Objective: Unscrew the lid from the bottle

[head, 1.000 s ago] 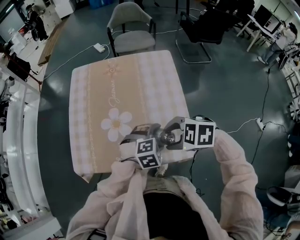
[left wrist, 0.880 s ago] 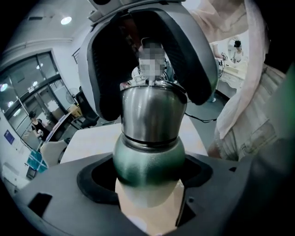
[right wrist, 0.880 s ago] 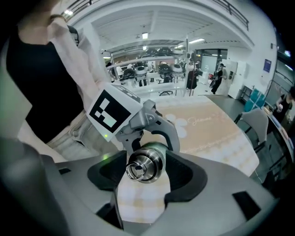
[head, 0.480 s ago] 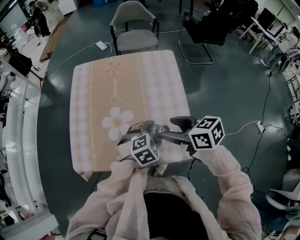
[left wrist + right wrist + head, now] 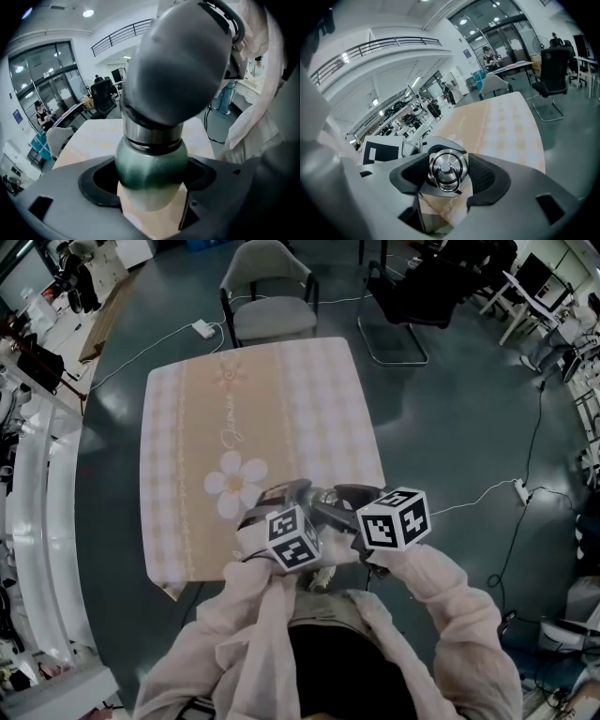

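Note:
A dark green metal bottle [image 5: 150, 173] with a silver neck band [image 5: 152, 133] is held over the near edge of the table [image 5: 187, 427]. My left gripper [image 5: 151, 180] is shut on its green body, both black pads against it. The silver lid [image 5: 446, 169], with a ring on top, sits between the pads of my right gripper [image 5: 447, 173]. Those jaws have just been closing and now press the lid from both sides. In the head view the left gripper [image 5: 292, 501] and the right gripper [image 5: 333, 500] meet at the bottle [image 5: 323, 497], which is mostly hidden there.
The table wears a beige checked cloth with a white flower [image 5: 234, 484]. A grey chair [image 5: 267, 296] and a black chair [image 5: 412, 296] stand beyond its far side. Cables and a power strip [image 5: 200, 332] lie on the floor. The left gripper's marker cube [image 5: 379, 152] is beside the lid.
The right gripper has rolled about its own axis, its marker cube showing other faces, and has shifted left, closer to the bottle. The left gripper and bottle have hardly moved.

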`<state>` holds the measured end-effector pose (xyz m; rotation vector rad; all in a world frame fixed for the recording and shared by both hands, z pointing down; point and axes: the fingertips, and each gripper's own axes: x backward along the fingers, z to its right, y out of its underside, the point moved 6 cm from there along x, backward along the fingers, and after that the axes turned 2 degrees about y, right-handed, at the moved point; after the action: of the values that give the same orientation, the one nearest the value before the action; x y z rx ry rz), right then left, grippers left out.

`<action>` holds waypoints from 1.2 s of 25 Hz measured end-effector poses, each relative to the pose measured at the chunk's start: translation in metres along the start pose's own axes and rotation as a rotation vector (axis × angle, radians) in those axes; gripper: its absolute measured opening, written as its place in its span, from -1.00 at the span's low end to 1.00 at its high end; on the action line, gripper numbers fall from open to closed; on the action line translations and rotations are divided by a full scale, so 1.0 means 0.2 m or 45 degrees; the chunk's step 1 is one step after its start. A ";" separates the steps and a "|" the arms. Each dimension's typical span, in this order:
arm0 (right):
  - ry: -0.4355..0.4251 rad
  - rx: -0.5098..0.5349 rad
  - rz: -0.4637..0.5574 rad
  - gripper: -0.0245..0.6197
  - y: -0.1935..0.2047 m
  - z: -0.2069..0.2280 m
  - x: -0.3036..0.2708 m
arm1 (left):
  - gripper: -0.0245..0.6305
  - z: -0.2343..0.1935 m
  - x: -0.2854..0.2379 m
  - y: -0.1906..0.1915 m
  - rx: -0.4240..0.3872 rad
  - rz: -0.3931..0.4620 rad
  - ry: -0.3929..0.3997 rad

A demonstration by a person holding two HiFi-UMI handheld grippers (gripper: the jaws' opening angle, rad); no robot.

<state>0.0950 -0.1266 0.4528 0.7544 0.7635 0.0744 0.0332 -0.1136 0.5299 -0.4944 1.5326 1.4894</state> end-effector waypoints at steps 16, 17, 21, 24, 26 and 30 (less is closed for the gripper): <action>-0.199 0.844 -0.310 -0.09 -0.02 -0.13 0.04 | 0.24 0.06 0.03 -0.03 -0.113 0.045 0.074; -0.204 0.845 -0.307 -0.09 -0.03 -0.13 0.05 | 0.24 0.05 0.03 -0.02 -0.111 0.047 0.074; -0.228 0.815 -0.268 -0.09 -0.06 -0.14 0.09 | 0.24 0.04 0.02 0.00 -0.097 0.027 0.065; -0.216 0.788 -0.236 -0.09 -0.08 -0.12 0.13 | 0.24 0.02 0.03 0.02 -0.068 0.031 0.053; -0.196 0.757 -0.210 -0.09 -0.10 -0.10 0.15 | 0.24 0.00 0.05 0.03 -0.044 0.041 0.037; -0.159 0.664 -0.168 -0.08 -0.11 -0.05 0.17 | 0.24 -0.04 0.07 0.06 0.037 0.094 0.005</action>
<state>0.1099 -0.1265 0.4134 1.1877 0.7172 -0.2998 0.0147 -0.1138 0.5242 -0.4283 1.5884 1.5212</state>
